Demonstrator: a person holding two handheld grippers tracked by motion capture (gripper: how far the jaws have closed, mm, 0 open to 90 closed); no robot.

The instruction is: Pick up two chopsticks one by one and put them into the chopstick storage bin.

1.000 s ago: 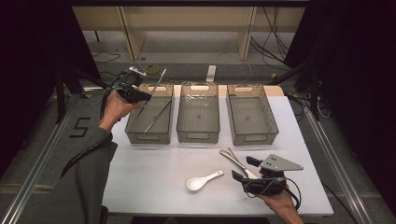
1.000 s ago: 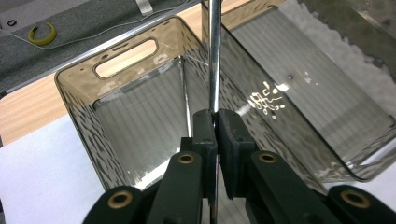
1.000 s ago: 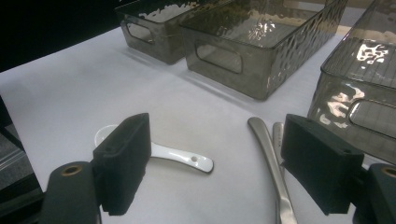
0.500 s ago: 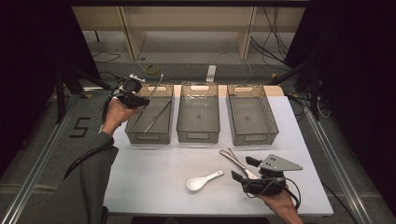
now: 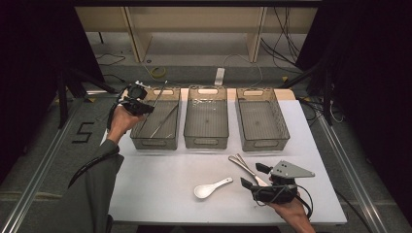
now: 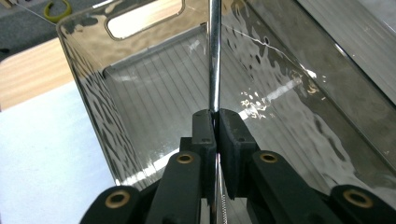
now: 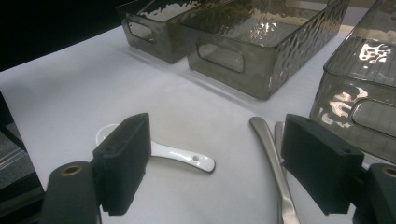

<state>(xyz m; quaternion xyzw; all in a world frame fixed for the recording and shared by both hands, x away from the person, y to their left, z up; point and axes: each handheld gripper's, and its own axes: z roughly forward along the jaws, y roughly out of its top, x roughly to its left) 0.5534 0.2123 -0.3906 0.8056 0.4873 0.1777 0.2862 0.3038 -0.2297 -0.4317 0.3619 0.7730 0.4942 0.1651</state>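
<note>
The left gripper (image 5: 145,108) pinches a thin metal rod (image 6: 214,56), seemingly a chopstick, its jaws closed on the shaft over the leftmost bin (image 5: 141,138); the rod rises beyond the fingertips. Stiff, light and smooth, it would likely pivot or slip unless held near mid-length. A second rod (image 5: 164,121) lies in the bin below. The right gripper (image 5: 252,177) rests with its jaws apart; a white spoon (image 7: 180,155) lies ahead to its left, and metal utensils (image 7: 275,163) between its pads. Bin walls flank the descent.

The worktop (image 5: 170,179) is white, the spoon (image 5: 211,187) is white, and the three bins (image 5: 206,141) are smoky grey with a rippled pattern.
</note>
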